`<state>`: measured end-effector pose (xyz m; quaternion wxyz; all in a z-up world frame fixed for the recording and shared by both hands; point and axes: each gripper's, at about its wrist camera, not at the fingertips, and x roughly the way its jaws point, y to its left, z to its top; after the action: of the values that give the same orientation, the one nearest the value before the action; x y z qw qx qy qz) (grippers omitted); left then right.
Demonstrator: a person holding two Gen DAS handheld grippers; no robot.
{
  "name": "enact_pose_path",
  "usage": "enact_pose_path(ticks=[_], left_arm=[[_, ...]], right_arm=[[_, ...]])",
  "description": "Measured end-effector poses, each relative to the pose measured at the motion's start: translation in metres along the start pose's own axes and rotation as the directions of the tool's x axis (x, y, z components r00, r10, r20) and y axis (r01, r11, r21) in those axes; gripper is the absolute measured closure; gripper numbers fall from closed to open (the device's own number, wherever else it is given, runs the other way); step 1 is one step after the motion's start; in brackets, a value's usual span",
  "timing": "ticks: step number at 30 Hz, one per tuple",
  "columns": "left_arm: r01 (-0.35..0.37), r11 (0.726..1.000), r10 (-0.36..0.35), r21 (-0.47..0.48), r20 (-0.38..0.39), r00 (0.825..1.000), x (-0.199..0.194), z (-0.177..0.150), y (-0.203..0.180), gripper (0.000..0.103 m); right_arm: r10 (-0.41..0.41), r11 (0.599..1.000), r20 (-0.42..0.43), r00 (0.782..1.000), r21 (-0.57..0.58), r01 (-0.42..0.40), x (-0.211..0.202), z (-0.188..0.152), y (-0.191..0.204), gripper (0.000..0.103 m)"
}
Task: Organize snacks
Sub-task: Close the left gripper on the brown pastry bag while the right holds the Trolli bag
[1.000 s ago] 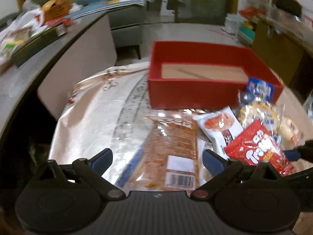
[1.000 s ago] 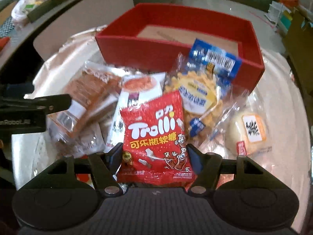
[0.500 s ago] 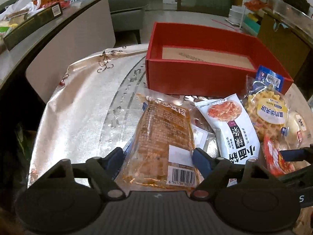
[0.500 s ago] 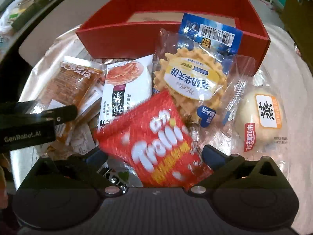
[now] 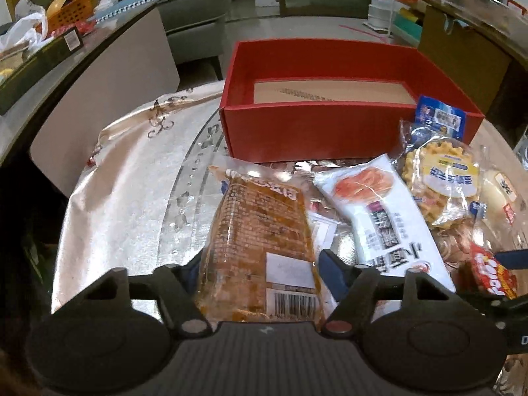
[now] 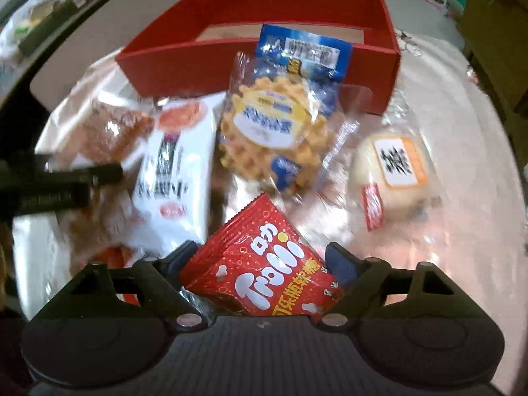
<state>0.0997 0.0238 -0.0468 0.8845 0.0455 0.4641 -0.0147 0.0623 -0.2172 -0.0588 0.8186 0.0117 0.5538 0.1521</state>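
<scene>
An empty red box stands at the back of the table; it also shows in the right wrist view. My left gripper has its fingers on both sides of a brown bread pack. My right gripper holds a red Trolli gummy bag lifted and tilted. A white snack pack, a waffle pack, a blue pack and a wrapped bun lie in front of the box.
A silver patterned cloth covers the table. A grey counter with clutter runs along the left. A sofa and shelves stand behind.
My left gripper has moved forward and closed in around the brown bread pack. My right gripper has closed on the Trolli bag, lifted and tilted it.
</scene>
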Motion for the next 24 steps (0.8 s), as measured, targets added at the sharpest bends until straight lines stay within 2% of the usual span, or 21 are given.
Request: enact_pose_path(ticks=[1,4,8,11,13,15,18,20,21,22,24], left_arm=[[0.0,1.0,0.0,-0.001,0.008,1.0,-0.004,-0.001,0.0,0.054],[0.01,1.0,-0.01,-0.024,0.011,1.0,-0.014,-0.006,0.007,0.057],[0.022,0.993,-0.024,-0.113,-0.018,1.0,-0.023,-0.014,0.017,0.059],[0.063,0.986,-0.07,-0.154,-0.037,0.997,-0.032,-0.008,0.019,0.071],[0.093,0.985,-0.096,-0.149,-0.019,0.995,-0.038,0.0,0.018,0.079],[0.099,0.986,-0.101,-0.136,-0.007,0.995,-0.04,0.002,0.016,0.079],[0.099,0.984,-0.106,-0.15,-0.041,0.993,-0.027,-0.004,0.02,0.077],[0.129,0.974,-0.138,-0.188,-0.035,0.99,-0.02,-0.005,0.025,0.073],[0.134,0.968,-0.145,-0.21,-0.037,0.989,-0.018,-0.004,0.027,0.065],[0.126,0.966,-0.139,-0.227,-0.041,0.989,-0.016,-0.002,0.028,0.058],[0.114,0.966,-0.129,-0.23,-0.052,0.99,-0.015,-0.001,0.026,0.052]], right_arm=[[-0.008,1.0,0.003,1.0,-0.004,0.008,-0.004,-0.004,-0.001,0.02],[-0.013,1.0,0.001,1.0,0.011,0.013,-0.016,-0.014,-0.011,0.024],[0.005,0.999,-0.005,1.0,0.043,-0.005,-0.026,-0.026,-0.031,0.027],[0.028,0.996,0.004,1.0,0.079,-0.029,-0.034,-0.03,-0.037,0.032],[0.044,0.995,0.027,0.999,0.091,-0.046,-0.041,-0.027,-0.038,0.037],[0.068,0.992,0.048,0.996,0.104,-0.073,-0.047,-0.023,-0.038,0.044],[0.083,0.991,0.043,0.996,0.1,-0.087,-0.038,-0.017,-0.036,0.044],[0.093,0.992,0.023,0.995,0.082,-0.095,-0.025,-0.013,-0.032,0.038],[0.098,0.992,0.012,0.995,0.078,-0.098,-0.022,-0.012,-0.031,0.03],[0.108,0.991,0.004,0.994,0.085,-0.108,-0.022,-0.011,-0.031,0.027],[0.105,0.99,0.009,0.994,0.094,-0.105,-0.023,-0.01,-0.032,0.025]])
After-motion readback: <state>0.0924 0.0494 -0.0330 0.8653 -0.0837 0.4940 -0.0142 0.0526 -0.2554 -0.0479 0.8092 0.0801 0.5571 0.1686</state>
